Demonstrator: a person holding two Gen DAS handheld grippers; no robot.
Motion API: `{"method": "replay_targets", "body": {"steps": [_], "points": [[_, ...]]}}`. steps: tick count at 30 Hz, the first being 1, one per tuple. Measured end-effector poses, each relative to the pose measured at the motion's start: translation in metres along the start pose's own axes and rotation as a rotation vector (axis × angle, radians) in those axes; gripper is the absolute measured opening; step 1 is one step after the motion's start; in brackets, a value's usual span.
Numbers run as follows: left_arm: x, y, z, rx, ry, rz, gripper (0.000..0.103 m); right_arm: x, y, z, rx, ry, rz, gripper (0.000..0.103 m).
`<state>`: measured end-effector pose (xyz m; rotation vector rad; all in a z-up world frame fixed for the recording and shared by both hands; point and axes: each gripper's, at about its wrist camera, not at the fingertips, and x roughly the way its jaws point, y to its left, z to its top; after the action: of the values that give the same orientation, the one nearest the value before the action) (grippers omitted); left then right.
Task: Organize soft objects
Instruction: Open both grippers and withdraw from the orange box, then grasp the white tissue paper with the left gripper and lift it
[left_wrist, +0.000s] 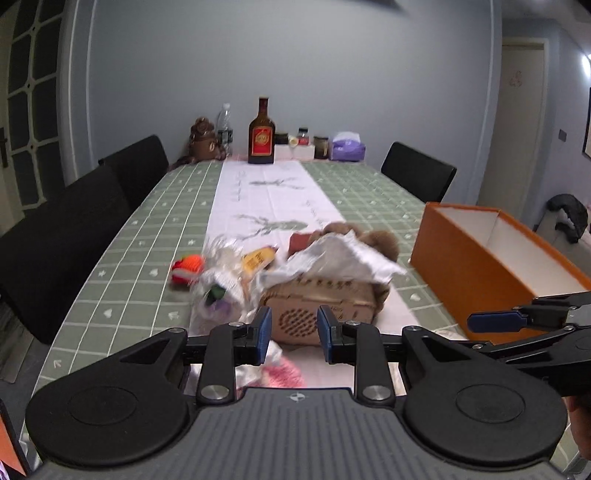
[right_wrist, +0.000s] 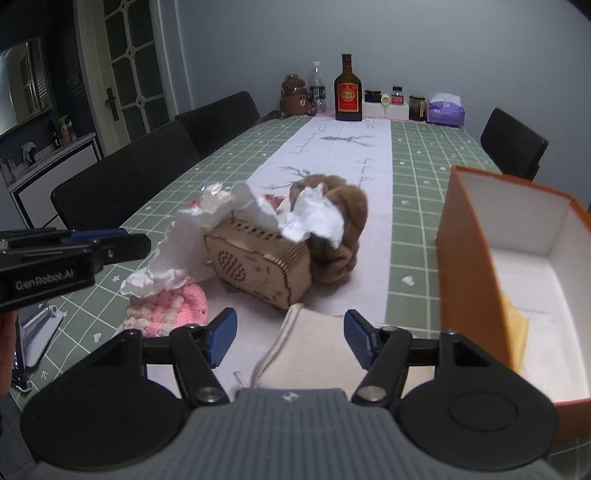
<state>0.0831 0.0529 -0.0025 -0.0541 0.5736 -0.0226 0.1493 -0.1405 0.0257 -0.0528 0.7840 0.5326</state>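
Home dining room, clothed table (right_wrist: 424, 155), chairs (right_wrist: 218, 110), bottles (right_wrist: 347, 90)

Both wrist views low, facing down-table, sharing wooden box (left_wrist: 317, 306)

brown plush (right_wrist: 334, 218), white crumpled cloths (right_wrist: 314, 218), pink knit (right_wrist: 170, 308) heaped beside orange box (right_wrist: 476, 251).

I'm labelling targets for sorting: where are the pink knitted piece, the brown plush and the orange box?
pink knitted piece (right_wrist: 173, 308): right wrist view, middle of yarn.
brown plush (right_wrist: 341, 225): right wrist view, its right lobe.
orange box (left_wrist: 469, 266): left wrist view, outer side wall.
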Motion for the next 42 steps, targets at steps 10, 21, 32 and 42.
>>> {"method": "replay_targets", "body": {"steps": [10,21,32,42], "points": [[0.049,0.013,0.012,0.097,0.043,0.03,0.045,0.034,0.018,0.037,-0.147,-0.007,-0.047,0.064],[0.086,0.018,0.027,0.125,0.113,0.024,0.01,0.088,0.023,0.075,-0.221,0.035,-0.034,0.033],[0.041,0.015,0.064,0.056,-0.05,0.018,0.003,0.052,0.025,0.104,-0.226,-0.079,-0.039,0.002],[-0.036,0.012,0.058,-0.158,-0.173,-0.112,0.003,-0.028,0.033,0.075,-0.177,-0.156,0.04,0.002]]}}
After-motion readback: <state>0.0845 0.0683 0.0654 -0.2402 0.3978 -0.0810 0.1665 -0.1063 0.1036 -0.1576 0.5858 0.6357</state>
